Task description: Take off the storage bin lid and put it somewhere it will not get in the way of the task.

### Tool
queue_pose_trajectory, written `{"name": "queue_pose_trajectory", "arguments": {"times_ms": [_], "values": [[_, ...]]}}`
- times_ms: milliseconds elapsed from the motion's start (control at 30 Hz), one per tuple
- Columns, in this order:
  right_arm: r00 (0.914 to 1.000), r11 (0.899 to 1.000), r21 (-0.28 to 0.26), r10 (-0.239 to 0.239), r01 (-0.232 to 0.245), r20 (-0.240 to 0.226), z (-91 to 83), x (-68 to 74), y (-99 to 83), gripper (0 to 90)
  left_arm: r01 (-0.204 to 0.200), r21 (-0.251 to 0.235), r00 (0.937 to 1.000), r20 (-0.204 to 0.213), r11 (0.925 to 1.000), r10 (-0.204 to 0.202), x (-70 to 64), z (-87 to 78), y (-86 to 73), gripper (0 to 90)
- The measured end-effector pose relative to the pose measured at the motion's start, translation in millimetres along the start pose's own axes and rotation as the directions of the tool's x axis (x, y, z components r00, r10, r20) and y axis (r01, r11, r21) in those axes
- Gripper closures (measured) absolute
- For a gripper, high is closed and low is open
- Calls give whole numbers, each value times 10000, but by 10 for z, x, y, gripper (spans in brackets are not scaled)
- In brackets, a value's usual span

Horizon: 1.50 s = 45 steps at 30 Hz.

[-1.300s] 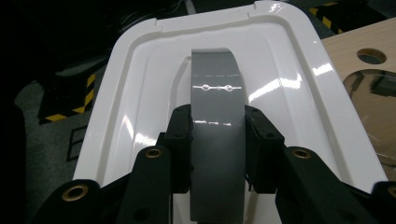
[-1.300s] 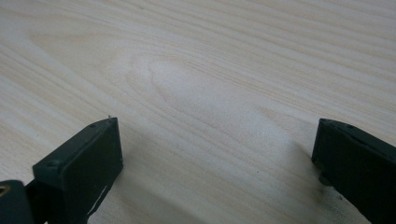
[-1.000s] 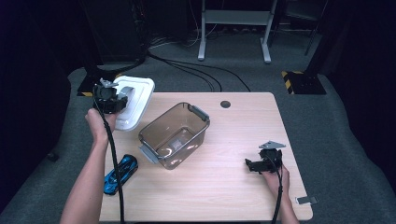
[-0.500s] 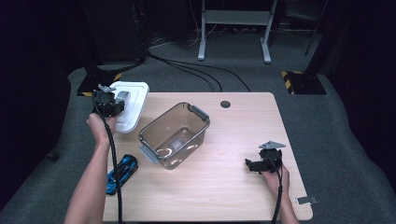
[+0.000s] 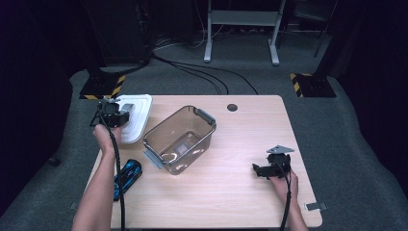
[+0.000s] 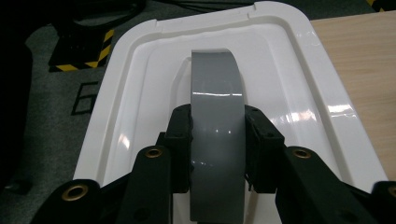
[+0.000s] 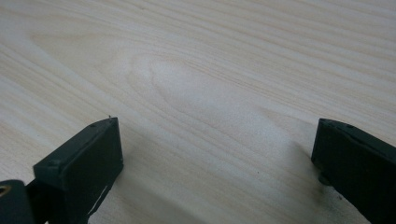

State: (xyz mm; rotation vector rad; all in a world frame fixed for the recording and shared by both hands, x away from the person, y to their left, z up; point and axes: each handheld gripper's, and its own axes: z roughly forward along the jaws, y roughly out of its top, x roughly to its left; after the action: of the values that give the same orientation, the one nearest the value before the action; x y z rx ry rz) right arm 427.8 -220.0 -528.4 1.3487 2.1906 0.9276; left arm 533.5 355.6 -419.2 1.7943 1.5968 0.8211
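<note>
Lid (image 6: 299, 93) shifted left off table edge; left hand-held gripper (image 6: 218, 140) clamps grey handle (image 6: 215, 102), seemingly lengthwise

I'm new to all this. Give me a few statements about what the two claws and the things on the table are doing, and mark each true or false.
1. The left claw is shut on the lid's grey handle. True.
2. The right claw holds the blue toy. False: it is open over bare table, holding nothing; the toy lies near the left forearm.
3. The lid sits on the bin. False: it is at the table's left edge, partly overhanging, and the bin is open.
4. The bin is clear with grey latches. True.
</note>
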Motion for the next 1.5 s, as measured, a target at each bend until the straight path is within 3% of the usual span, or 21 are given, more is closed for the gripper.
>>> {"name": "queue_pose_trajectory", "arguments": {"times_ms": [567,833,933,1200,1300,1500], "values": [[10000,10000,-2,26,-26,-18,-2,3,0,13,5,768,10000,62,9970,-10,0,277,-264,667],[10000,10000,-6,25,-25,-18,-2,3,0,13,-136,1231,9996,246,9923,106,-60,379,-323,667],[10000,10000,-3,28,-28,-18,-2,3,0,13,-416,1508,9989,298,9877,375,-57,409,-352,666],[10000,10000,-4,29,-29,-25,-2,3,0,14,-385,1826,9983,490,9824,300,-48,468,-410,666],[10000,10000,-4,22,-22,-27,-2,3,0,14,-372,2087,9979,602,9773,251,-36,488,-433,665],[10000,10000,-7,21,-21,-31,-2,3,0,15,-326,2032,9974,689,9786,189,-32,505,-461,662]]}}
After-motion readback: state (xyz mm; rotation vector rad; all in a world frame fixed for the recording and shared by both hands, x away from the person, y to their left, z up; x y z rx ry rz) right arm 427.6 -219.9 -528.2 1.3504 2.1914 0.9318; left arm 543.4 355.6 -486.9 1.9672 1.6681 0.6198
